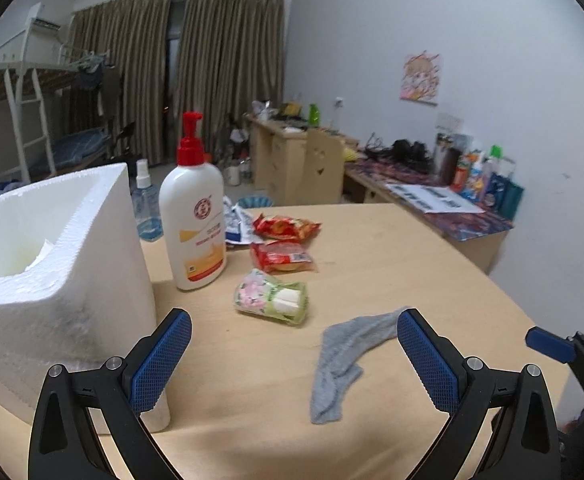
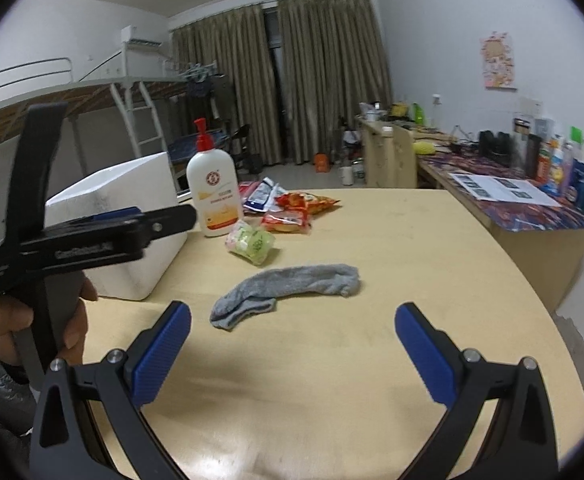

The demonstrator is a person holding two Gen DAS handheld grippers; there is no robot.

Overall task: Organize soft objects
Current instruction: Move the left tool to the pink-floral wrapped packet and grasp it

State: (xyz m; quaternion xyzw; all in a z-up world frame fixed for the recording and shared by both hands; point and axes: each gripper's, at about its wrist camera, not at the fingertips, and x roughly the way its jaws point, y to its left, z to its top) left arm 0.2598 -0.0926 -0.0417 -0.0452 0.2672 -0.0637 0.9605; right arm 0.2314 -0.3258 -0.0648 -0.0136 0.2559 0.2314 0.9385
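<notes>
Right gripper [image 2: 292, 354] (fingers spread) before grey sock [image 2: 292, 288].

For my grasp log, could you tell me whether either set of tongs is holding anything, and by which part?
Nothing is held. The left tongs and right tongs are both open and empty above the table; the grey sock lies untouched.

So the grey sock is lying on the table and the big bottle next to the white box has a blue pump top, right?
Not quite. The bottle has a red pump, clearest in the left wrist view. The grey sock does lie on the table, and the bottle stands beside the white box.
</notes>
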